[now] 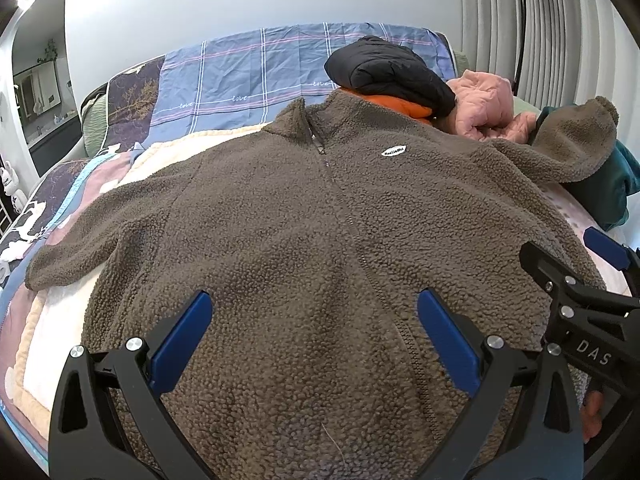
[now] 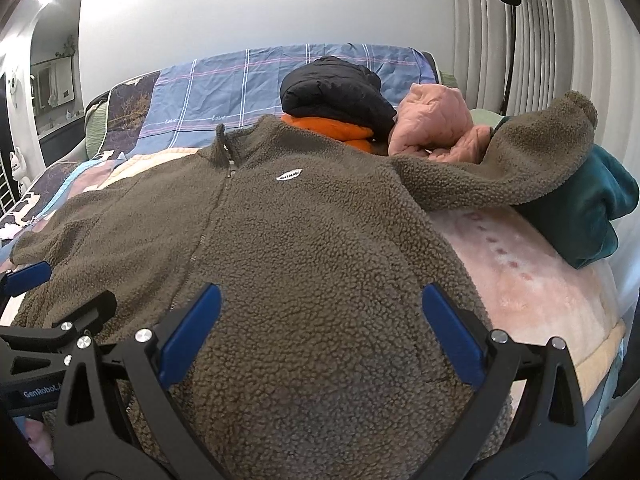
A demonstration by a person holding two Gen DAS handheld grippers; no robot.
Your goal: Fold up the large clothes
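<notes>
Two grippers, left gripper (image 1: 314,344) and right gripper (image 2: 320,338), fingers spread and empty above your brown sherpa fleece jacket (image 1: 320,240), laid face-up on the bed (image 2: 520,272), ready for folding.

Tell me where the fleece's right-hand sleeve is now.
In both views it runs off to the right of the fleece, and its cuff rests on the teal garment, beside the pink jacket.
</notes>
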